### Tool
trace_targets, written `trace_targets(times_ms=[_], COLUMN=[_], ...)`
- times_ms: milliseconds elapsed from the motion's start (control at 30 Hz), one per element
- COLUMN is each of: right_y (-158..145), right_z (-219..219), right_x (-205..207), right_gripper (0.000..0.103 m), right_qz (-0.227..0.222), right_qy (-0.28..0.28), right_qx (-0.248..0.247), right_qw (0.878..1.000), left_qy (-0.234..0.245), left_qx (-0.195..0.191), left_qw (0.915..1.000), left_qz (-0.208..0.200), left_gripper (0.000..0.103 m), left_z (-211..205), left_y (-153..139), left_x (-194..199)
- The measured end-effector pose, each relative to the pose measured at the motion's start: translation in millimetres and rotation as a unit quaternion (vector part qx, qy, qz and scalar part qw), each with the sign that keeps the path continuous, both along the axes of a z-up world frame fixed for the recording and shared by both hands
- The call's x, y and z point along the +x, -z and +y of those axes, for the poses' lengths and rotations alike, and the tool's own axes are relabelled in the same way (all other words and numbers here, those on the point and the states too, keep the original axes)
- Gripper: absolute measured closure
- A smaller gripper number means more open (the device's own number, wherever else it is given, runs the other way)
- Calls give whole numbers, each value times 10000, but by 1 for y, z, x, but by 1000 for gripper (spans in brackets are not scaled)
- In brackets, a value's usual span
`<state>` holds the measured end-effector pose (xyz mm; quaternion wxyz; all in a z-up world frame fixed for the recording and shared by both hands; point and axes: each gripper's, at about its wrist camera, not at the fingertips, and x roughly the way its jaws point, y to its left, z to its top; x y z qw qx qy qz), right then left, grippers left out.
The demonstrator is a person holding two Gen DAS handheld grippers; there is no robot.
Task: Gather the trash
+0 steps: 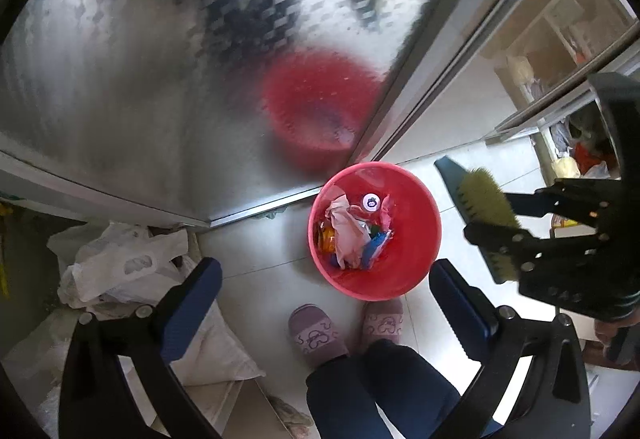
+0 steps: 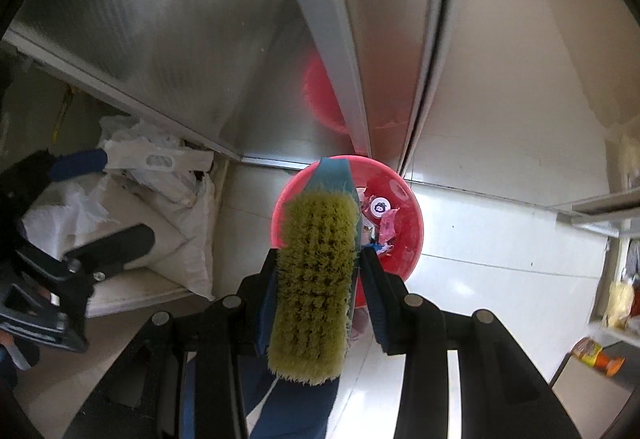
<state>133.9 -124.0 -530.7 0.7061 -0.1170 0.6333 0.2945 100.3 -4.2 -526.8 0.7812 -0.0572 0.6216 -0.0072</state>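
Landmark = round red plastic bin on white tile floor, tucked in corner by frosted glass door. Nearest: R gripper clamped on yellow-bristle scrub brush w/ teal plastic back, pads on its two long sides, bristles facing cam. Brush long axis runs along the fingers, teal tip pointing out over bin's near-left rim in R wrist view; probably held this way so it can be carried or dropped bin-ward, though whether it counts as trash or a sweeping tool, cannot tell. L gripper wide open, nothing between blue pads, pointing steeply down, bin just beyond its fingertips; looks like it's empty-handed + free for next pickup. Person's purple slippers touching/just beside bin's near rim, dark trousers below. Inside bin: crumpled pale wrappers, small white round cap, orange + blue bits, so the trash collected so far sits in bin bottom. Left of bin: white plastic bags heaped on woven sack against door track. Far right of bin: shelving w/ clutter, blurred.
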Motion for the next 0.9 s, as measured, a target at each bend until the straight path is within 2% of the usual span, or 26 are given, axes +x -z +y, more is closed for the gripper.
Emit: trace_targets(times_ms=[200, 233, 267, 333, 367, 500, 600, 700, 733, 900], right_y=[16, 13, 9, -3, -8, -28, -46, -73, -81, -144], right_z=[12, 11, 11, 8, 7, -2, -8, -14, -15, -29], right_x=[-3, -2, -1, 0, -1, -3, -6, -10, -11, -20], right_gripper=[65, 56, 40, 22, 16, 13, 7, 5, 2, 1], right_qz=[90, 116, 101, -74, -176, -302, -353, -548, -591, -942], right_qy=[-181, -192, -183, -161, -152, -48, 52, 121, 146, 260], right_qx=[-212, -219, -195, -155, -150, -112, -88, -120, -107, -53], right_qw=[9996, 9995, 9996, 9997, 9996, 9995, 9993, 9984, 9981, 9952], left_qy=[21, 20, 21, 32, 30, -12, -46, -109, -118, -141], left_qx=[129, 117, 111, 110, 98, 63, 23, 35, 48, 154], left_qw=[9999, 9999, 9999, 9999, 9999, 10000, 9999, 9996, 9995, 9985], left_qz=[67, 70, 70, 63, 46, -48, -120, -246, -295, -508], left_gripper=[0, 0, 0, 0, 0, 0, 0, 0, 0, 0], left_z=[5, 6, 6, 5, 5, 3, 3, 2, 2, 1], left_y=[6, 5, 4, 2, -1, -15, -31, -59, -71, -136], left_x=[-7, -9, -10, -11, -12, -13, -13, -14, -15, -19])
